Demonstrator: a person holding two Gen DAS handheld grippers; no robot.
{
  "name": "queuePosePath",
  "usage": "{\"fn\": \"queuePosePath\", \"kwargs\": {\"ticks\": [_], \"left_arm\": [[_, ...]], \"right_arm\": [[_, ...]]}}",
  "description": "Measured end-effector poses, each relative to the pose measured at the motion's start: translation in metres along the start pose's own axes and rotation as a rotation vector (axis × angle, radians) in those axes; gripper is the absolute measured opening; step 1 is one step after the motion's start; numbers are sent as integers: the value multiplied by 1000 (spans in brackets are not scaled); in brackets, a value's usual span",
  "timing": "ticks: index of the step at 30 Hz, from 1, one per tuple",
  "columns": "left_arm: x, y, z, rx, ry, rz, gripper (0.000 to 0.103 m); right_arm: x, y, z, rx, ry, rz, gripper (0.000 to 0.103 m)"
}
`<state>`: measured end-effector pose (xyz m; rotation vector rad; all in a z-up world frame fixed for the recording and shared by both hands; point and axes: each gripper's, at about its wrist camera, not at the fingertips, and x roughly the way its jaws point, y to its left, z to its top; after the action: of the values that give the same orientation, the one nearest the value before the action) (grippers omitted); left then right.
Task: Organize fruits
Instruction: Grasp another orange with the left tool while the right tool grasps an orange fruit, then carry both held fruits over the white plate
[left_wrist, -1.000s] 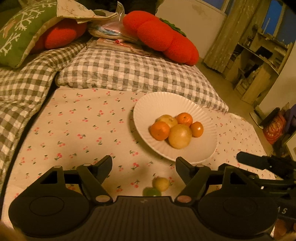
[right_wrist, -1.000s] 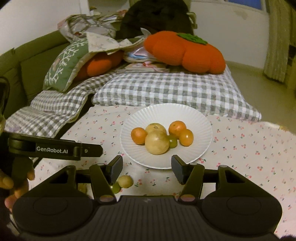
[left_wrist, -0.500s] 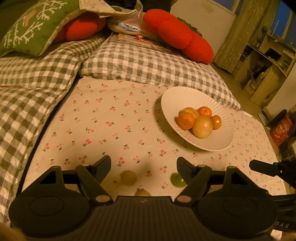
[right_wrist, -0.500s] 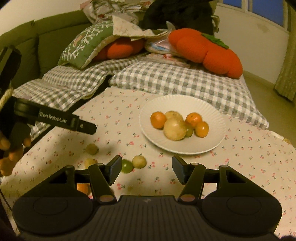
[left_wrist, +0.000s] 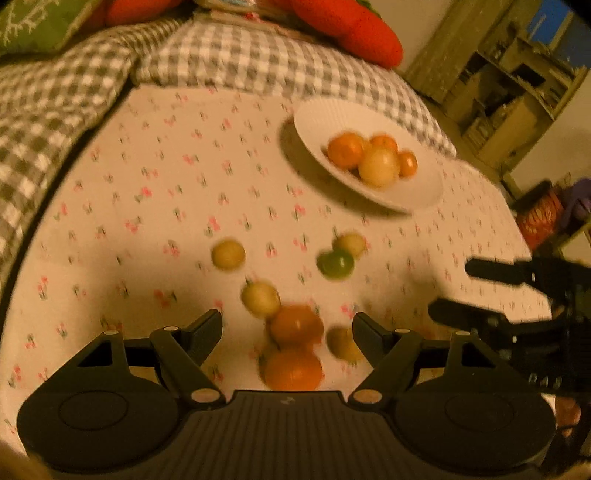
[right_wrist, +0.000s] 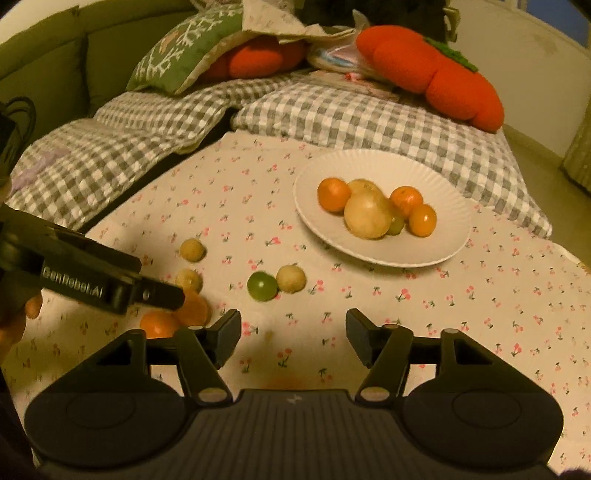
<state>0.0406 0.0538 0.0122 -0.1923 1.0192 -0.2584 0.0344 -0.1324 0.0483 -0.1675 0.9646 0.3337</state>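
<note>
A white ribbed plate (right_wrist: 436, 177) (left_wrist: 417, 192) on the cherry-print cloth holds several oranges and pale round fruits. Loose fruit lies on the cloth: a green one (right_wrist: 261, 286) (left_wrist: 335, 263), small yellow ones (right_wrist: 291, 278) (right_wrist: 192, 249) (left_wrist: 228, 254) (left_wrist: 260, 298), and two oranges (left_wrist: 295, 325) (left_wrist: 293, 371). My left gripper (left_wrist: 287, 328) hangs open just above the two oranges, which sit in the gap between its fingers, untouched. My right gripper (right_wrist: 293, 334) is over bare cloth, its jaws opening with nothing between them; the green fruit lies just beyond its left finger.
Grey checked cushions (right_wrist: 369, 114) border the cloth at the back and left, with orange pumpkin pillows (right_wrist: 436, 77) and a green pillow (right_wrist: 184, 48) on them. A wooden shelf unit (left_wrist: 509, 85) stands past the right edge. The left gripper's arm (right_wrist: 92, 284) crosses the right view's left side.
Both views have tilted downward and closer to the cloth. The loose fruits, including the two oranges, have come into the left gripper's gap. The right jaws have spread wider.
</note>
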Motion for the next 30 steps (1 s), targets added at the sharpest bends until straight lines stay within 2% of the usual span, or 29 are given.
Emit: {"fn": "queuePosePath", "kwargs": {"ticks": [4, 6, 8, 10, 11, 13, 15, 30], "left_arm": [[9, -10, -16, 48, 60, 2, 58], [13, -14, -20, 73, 77, 6, 45], [18, -16, -23, 88, 97, 22, 37], [21, -16, -23, 93, 97, 36, 29], [21, -15, -23, 91, 95, 40, 28], [21, -13, -20, 65, 92, 34, 27], [21, -13, -19, 59, 87, 40, 26], [11, -19, -8, 44, 21, 7, 26]], "right_arm": [[10, 6, -8, -29, 61, 13, 61], [15, 10, -12, -52, 86, 15, 60], [21, 13, -16, -71, 113, 14, 60], [26, 14, -20, -72, 144, 15, 54], [28, 13, -21, -66, 156, 14, 47], [32, 13, -23, -65, 174, 5, 43], [34, 14, -25, -61, 185, 1, 32], [23, 13, -12, -15, 70, -7, 31]]}}
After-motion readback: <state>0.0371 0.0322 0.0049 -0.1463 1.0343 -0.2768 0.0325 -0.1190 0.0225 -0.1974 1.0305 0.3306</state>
